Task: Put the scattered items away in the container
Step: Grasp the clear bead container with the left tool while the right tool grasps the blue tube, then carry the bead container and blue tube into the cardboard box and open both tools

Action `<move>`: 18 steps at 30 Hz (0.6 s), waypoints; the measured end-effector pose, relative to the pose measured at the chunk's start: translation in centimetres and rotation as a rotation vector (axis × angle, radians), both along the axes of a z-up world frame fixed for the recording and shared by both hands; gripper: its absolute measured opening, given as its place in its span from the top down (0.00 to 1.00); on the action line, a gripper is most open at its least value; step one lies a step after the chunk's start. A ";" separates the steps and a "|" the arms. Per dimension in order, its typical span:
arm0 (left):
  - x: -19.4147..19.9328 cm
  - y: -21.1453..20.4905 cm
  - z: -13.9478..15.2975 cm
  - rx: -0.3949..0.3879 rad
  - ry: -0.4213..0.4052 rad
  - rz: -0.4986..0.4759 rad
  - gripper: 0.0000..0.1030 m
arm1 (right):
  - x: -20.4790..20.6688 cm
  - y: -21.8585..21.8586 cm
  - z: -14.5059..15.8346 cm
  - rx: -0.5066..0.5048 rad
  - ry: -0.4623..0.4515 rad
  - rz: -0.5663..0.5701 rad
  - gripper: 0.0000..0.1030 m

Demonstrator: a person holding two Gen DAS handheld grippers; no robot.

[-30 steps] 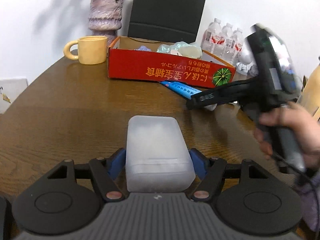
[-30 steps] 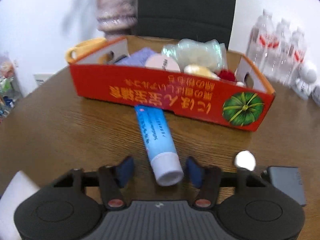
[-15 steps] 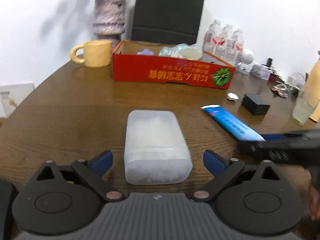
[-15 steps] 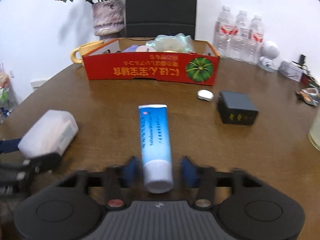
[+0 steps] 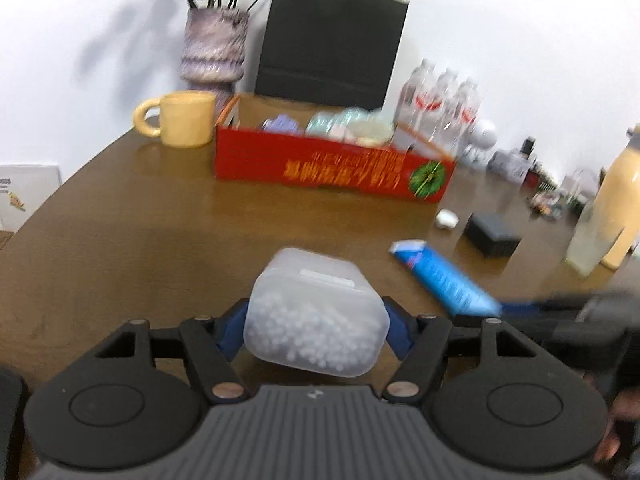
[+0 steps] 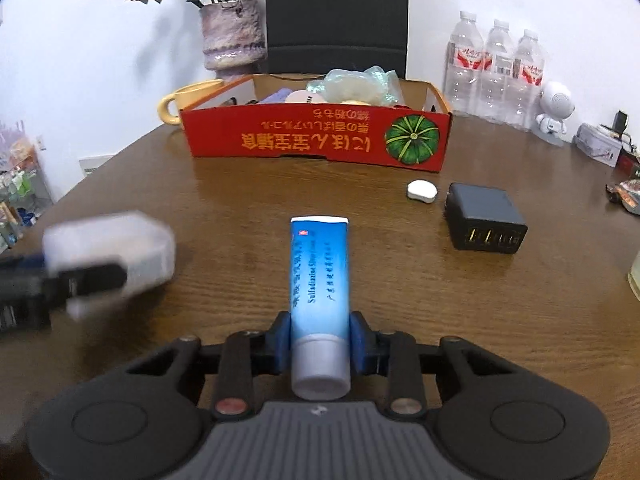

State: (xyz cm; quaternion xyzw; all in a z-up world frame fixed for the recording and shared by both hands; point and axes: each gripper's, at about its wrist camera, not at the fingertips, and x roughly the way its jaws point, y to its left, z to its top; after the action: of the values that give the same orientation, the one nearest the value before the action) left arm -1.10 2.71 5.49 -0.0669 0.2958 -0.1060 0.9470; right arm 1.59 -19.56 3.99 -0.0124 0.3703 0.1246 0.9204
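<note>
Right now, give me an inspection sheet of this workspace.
Surface: brown wooden table, round-edged.
Job's things: red cardboard box already holding several items; blue tube; translucent plastic case of white beads.
Clutter: white earbud case, black charger, yellow mug.
Grippers: left claw shut on the plastic case; right claw shut on the tube near its white cap.
Cables: nothing seen.
Surroundings: vase of flowers, black bag, water bottles, white wall.
</note>
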 end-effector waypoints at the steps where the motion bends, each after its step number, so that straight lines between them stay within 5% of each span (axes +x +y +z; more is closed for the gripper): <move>1: 0.3 0.1 0.7 -0.015 -0.016 -0.006 0.33 | -0.2 -0.2 0.2 0.018 0.002 0.003 0.72; 9: 7.2 0.3 7.9 -0.064 -0.129 -0.024 0.33 | 0.5 -2.0 5.8 0.094 -0.110 0.024 0.72; 14: 15.3 0.7 10.6 -0.123 -0.093 -0.017 0.33 | 5.6 -3.0 10.2 0.075 -0.204 0.000 0.73; 18: 21.7 0.3 10.4 -0.046 -0.084 0.064 0.33 | 10.8 -3.9 13.7 0.056 -0.264 -0.032 0.73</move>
State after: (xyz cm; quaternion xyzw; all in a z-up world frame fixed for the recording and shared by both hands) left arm 20.58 3.00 15.84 -0.0936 0.2511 -0.0853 0.9596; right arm 12.34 -23.41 17.65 0.0031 0.2423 0.1174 0.9631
